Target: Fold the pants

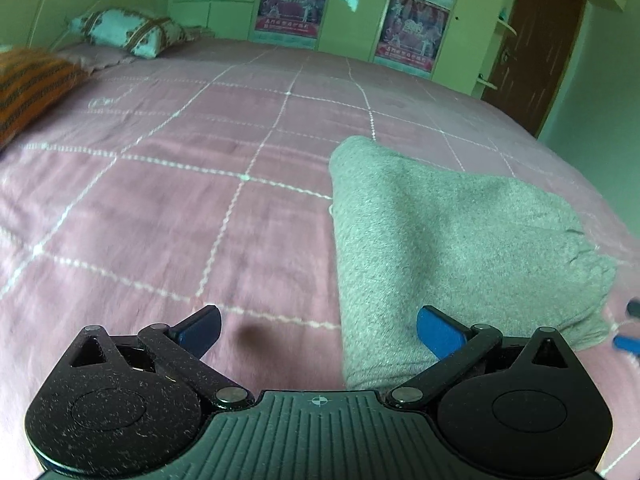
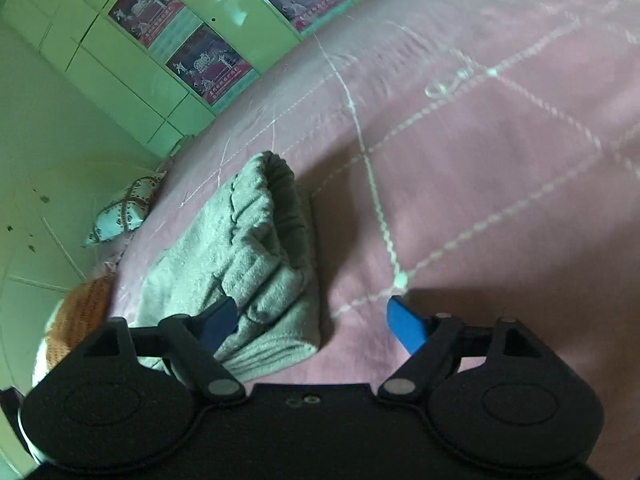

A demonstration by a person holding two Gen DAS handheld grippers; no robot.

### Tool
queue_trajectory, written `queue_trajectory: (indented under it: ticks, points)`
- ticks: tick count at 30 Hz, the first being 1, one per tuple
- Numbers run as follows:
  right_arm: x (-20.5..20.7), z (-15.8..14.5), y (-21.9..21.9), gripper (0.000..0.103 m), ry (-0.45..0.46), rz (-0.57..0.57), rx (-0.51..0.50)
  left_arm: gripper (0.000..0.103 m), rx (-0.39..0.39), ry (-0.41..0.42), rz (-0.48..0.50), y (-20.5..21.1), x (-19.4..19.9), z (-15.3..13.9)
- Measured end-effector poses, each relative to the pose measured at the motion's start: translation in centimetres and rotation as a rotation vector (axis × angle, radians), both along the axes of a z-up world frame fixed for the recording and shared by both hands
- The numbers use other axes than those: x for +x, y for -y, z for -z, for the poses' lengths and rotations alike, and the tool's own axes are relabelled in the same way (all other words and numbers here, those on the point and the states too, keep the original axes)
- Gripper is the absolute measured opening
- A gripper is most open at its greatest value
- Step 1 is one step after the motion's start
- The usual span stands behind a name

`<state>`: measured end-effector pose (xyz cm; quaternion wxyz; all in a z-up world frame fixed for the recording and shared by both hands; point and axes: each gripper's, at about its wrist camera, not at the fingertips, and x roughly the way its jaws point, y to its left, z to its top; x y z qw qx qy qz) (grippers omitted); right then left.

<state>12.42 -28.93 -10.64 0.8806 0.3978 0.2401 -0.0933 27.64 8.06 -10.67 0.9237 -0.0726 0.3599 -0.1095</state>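
Grey pants [image 1: 452, 248] lie folded into a thick bundle on the pink bedspread [image 1: 180, 200]. My left gripper [image 1: 318, 330] is open just above the bed, its right blue pad [image 1: 438, 330] over the bundle's near edge and its left pad over bare bedspread. In the right wrist view the folded pants [image 2: 256, 248] show their gathered waistband at the far end. My right gripper [image 2: 312, 326] is open with wide jaws; its left pad [image 2: 220, 324] is over the bundle's near corner, its right pad over the bedspread [image 2: 480, 160]. Nothing is pressed between either pair of pads.
A patterned pillow [image 1: 128, 32] and an orange knitted blanket [image 1: 28, 84] lie at the head of the bed. Green wardrobe doors with posters [image 1: 296, 0] stand beyond the bed, and a brown door [image 1: 536, 48] is at the far right. Blue tips of the other gripper [image 1: 628, 324] show at the right edge.
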Motion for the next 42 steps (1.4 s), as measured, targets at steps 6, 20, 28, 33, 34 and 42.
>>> queue_trajectory:
  ticks: [6,20,28,33,34,42]
  points:
    - [0.6,0.0,-0.1,0.097,-0.015,-0.059,0.035,0.103,-0.274,-0.069,-0.014,-2.8,0.9,1.2]
    - [4.6,0.5,3.9,0.069,0.099,-0.102,0.304,0.103,-0.657,-0.241,0.090,-2.5,8.3,4.4]
    - [6.5,1.7,4.6,0.058,0.079,-0.135,0.327,0.103,-0.611,-0.246,0.143,-1.1,11.2,4.4]
    - [7.4,1.9,5.3,0.055,0.079,-0.158,0.326,0.099,-0.608,-0.242,0.177,-0.6,12.2,4.3]
    - [7.5,2.0,5.4,0.055,0.080,-0.160,0.330,0.097,-0.604,-0.241,0.178,-0.5,12.4,4.3]
    - [9.4,1.5,5.1,0.062,0.074,-0.223,0.312,0.075,-0.675,-0.281,0.195,-0.7,14.3,5.5]
